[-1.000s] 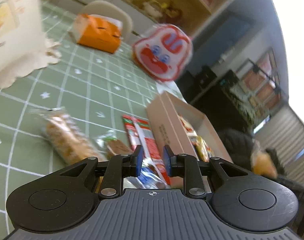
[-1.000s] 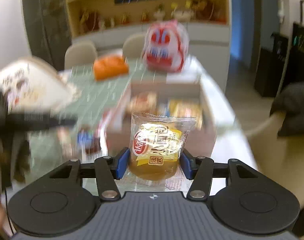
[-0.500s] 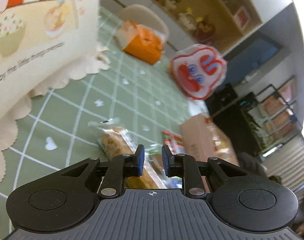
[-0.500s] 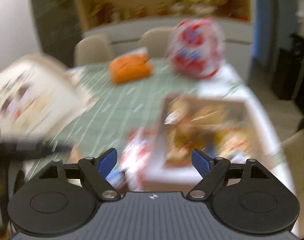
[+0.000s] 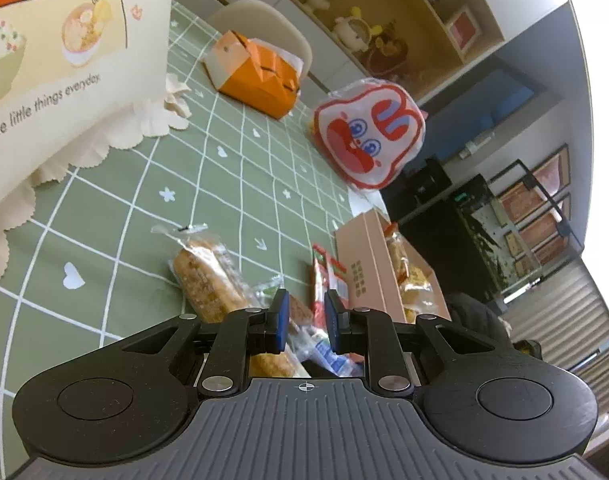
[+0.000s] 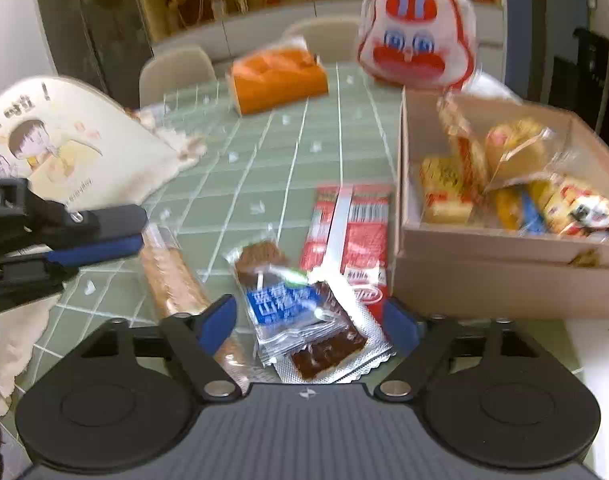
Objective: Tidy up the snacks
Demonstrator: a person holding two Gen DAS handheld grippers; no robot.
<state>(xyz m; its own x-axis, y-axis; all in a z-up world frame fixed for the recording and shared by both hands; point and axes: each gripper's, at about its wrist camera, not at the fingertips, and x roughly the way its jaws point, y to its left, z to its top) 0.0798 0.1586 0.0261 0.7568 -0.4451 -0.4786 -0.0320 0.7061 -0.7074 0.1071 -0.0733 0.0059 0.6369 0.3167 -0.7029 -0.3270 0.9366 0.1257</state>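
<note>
Snacks (image 6: 304, 312) on our green bench (image 6: 264, 168), box (image 6: 504, 276) beside, our right claw (image 6: 310, 322) just closing, straddling them without gripping, left claw (image 5: 305, 320) nearly closed, empty.

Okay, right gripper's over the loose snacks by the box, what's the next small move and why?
Probably lower the right gripper a little onto the blue-label packet and close. Its jaws, just narrowing, stand open astride that packet without pressing it, and the cardboard box waits just right of it.
</note>
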